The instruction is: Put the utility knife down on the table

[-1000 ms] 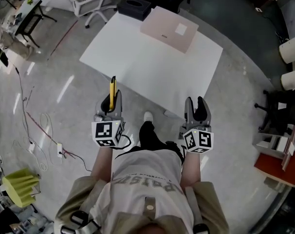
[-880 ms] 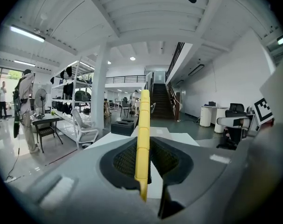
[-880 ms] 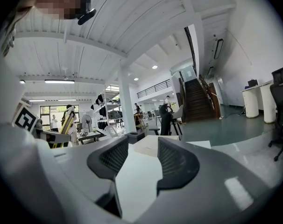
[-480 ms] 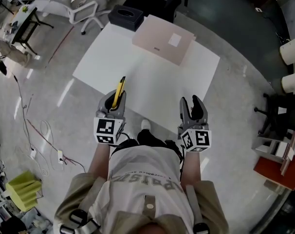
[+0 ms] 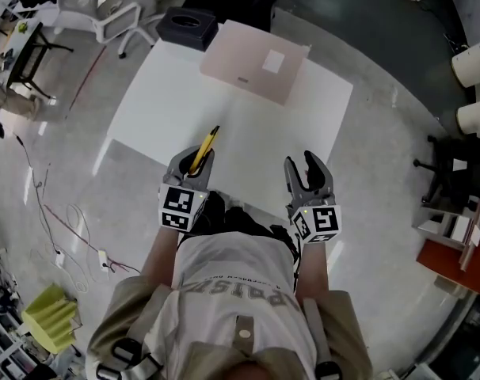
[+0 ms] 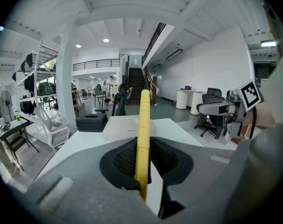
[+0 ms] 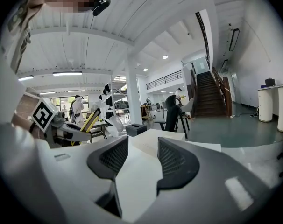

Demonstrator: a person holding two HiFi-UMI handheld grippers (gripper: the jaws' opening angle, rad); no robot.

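A slim yellow utility knife (image 5: 204, 149) sticks out forward from my left gripper (image 5: 192, 163), which is shut on its rear part. It hangs over the near edge of the white table (image 5: 248, 125), tip angled up and to the right. In the left gripper view the knife (image 6: 142, 129) stands between the dark pads of the left gripper (image 6: 144, 160). My right gripper (image 5: 307, 169) hovers open over the table's near edge with nothing in it. The right gripper view shows the right gripper (image 7: 141, 160) with a gap between its jaws, and the knife (image 7: 88, 122) at the left.
A flat pink box (image 5: 256, 62) lies at the table's far side, with a black box (image 5: 180, 26) at the far left corner. White chairs (image 5: 105, 6) stand beyond. A black chair (image 5: 454, 172) and a red shelf (image 5: 454, 264) are to the right. Cables (image 5: 58, 212) run across the floor at left.
Both grippers have moved forward from above the floor to above the table's near edge. The knife, still gripped, has tilted to the right.
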